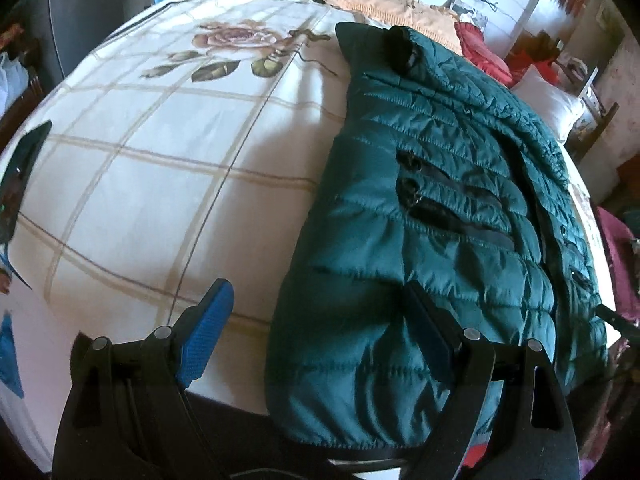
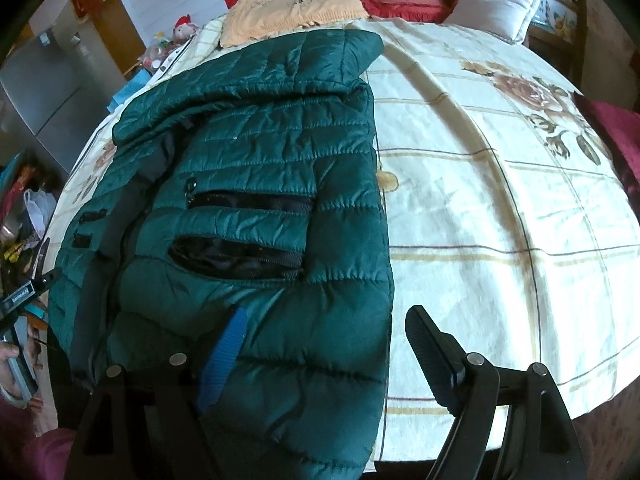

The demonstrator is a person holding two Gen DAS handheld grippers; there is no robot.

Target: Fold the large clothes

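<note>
jacket (image 1: 432, 208): green puffer lying on the bed (image 1: 160, 184), hem at my edge
long axis: runs away from me, collar far
left gripper (image 1: 320, 340): fingers spread, empty, over hem's left corner
right gripper (image 2: 328, 352): spread too, holding nothing, at the right corner
tip: I'd pinch both hem corners evenly, lift together

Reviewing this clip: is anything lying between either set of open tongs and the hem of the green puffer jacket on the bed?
Nothing visible. The left tongs and right tongs both hang open right over the near hem of the green jacket, each straddling one side edge. Only the floral bedspread lies beside it.
</note>
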